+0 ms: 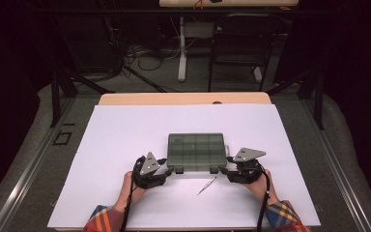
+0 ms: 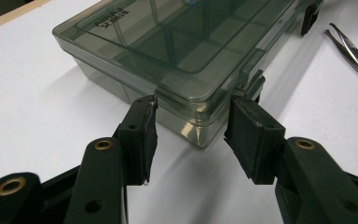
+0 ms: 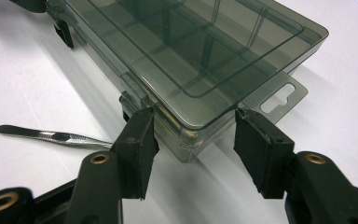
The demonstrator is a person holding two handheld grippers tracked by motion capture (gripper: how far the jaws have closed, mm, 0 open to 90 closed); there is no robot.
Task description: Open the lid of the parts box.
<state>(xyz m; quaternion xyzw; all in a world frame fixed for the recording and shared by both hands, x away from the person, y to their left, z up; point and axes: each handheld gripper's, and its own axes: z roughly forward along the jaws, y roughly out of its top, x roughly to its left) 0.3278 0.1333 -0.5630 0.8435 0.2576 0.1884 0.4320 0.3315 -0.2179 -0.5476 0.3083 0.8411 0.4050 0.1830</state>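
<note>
The compartment box (image 2: 177,51) is smoky, see-through plastic with a glossy, smooth lid. The tweezers (image 3: 51,136) are bright polished metal. Each claw's pads (image 2: 142,135) look matt black and slightly rough, with brass-coloured rivets behind them. The desk (image 1: 125,130) has a matt white sheet over pale wood.

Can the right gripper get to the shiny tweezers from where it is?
Probably yes. The tweezers lie bare on the white table, just inside the right gripper, with nothing between them. Its jaws are open around a corner of the plastic box, so it must back off first.
</note>
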